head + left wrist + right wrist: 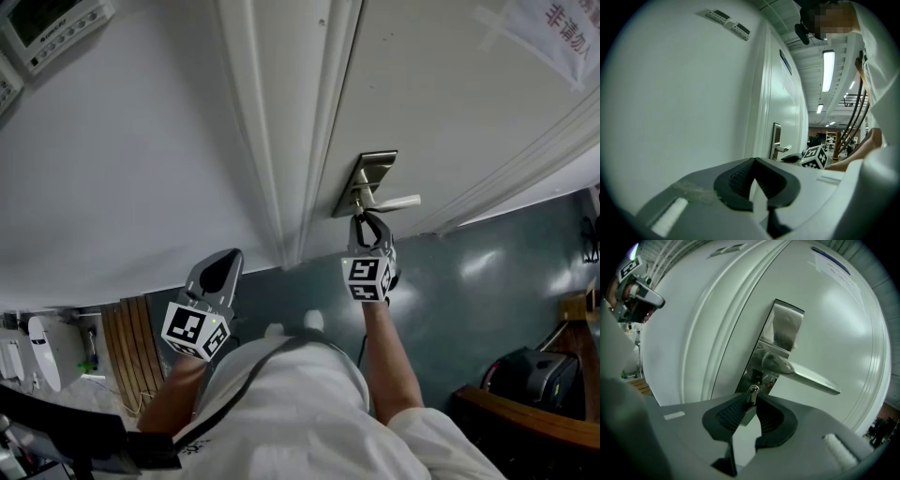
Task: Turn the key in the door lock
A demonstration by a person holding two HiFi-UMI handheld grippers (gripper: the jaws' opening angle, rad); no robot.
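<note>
A steel lock plate (pixel 368 181) with a lever handle (pixel 396 202) sits on the white door (pixel 450 103). A small metal key (pixel 753 391) sticks out of the lock below the handle (pixel 806 377). My right gripper (pixel 367 225) points at the plate, and in the right gripper view (pixel 752 398) its ribbed pads close on the key's head. My left gripper (pixel 222 265) hangs to the left in front of the bare wall, away from the door. Its jaw tips (pixel 754 162) meet with nothing between them.
A moulded door frame (pixel 281 141) separates the door from the white wall (pixel 131 159). Control panels (pixel 52 28) hang on the wall at top left. A paper sign (pixel 553 37) is on the door. A black bag (pixel 536 375) and wooden furniture (pixel 525 417) stand at the lower right.
</note>
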